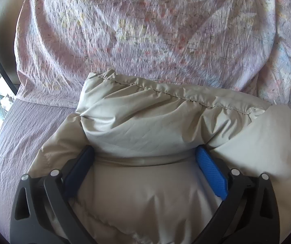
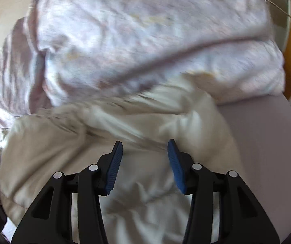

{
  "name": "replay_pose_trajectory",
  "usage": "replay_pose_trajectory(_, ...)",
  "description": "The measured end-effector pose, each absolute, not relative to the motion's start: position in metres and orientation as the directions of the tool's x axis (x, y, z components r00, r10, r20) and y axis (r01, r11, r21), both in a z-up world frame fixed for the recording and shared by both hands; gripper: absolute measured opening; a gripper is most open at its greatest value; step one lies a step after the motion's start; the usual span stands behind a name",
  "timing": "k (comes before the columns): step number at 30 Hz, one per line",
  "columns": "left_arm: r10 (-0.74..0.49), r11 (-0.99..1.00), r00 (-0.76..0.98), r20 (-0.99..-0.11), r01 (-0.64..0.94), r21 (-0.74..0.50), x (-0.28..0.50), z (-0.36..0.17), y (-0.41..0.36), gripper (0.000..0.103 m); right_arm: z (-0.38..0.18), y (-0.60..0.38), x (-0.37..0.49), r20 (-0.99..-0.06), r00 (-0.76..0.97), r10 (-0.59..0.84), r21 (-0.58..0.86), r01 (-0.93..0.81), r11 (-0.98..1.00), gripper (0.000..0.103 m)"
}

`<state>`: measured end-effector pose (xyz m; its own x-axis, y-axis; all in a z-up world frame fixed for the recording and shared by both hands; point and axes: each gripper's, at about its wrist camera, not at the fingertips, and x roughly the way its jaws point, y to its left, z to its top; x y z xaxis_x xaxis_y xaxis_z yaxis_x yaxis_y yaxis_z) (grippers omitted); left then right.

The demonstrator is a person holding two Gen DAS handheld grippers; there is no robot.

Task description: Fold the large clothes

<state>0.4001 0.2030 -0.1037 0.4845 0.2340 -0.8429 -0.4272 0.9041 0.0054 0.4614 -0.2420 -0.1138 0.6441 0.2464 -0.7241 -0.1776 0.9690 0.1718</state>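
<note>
Left wrist: left claw [image 1: 144, 158] spread wide over puffy beige jacket [image 1: 145, 118] on bed [image 1: 23, 132], near quilt [image 1: 125, 30]. Right claw [image 2: 144, 152] half-open, gripping nothing. Fold apparently laid; next, regrasp edge.

Right view motion-blurred; jacket [image 2: 125, 179] cut off at bottom edge; duvet [image 2: 145, 40] print unreadable

Under both my grippers lies the jacket [image 1: 145, 122] on the sheet [image 1: 23, 142]. My left gripper [image 1: 145, 156] straddles a puffed fold of it, one finger at either side. Beyond the jacket, ahead of my jaws, the duvet [image 1: 135, 36] is heaped. My right gripper [image 2: 145, 150] hangs over the jacket, with bare sheet to its right.
</note>
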Motion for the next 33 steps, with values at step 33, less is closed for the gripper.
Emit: replay_pose_trajectory(33,0.27,0.904,0.528,-0.805,-0.427,0.023,0.407,-0.136,0.192,0.101,-0.183,-0.193,0.482,-0.698,0.709,0.101,-0.024,-0.164,0.986,0.06)
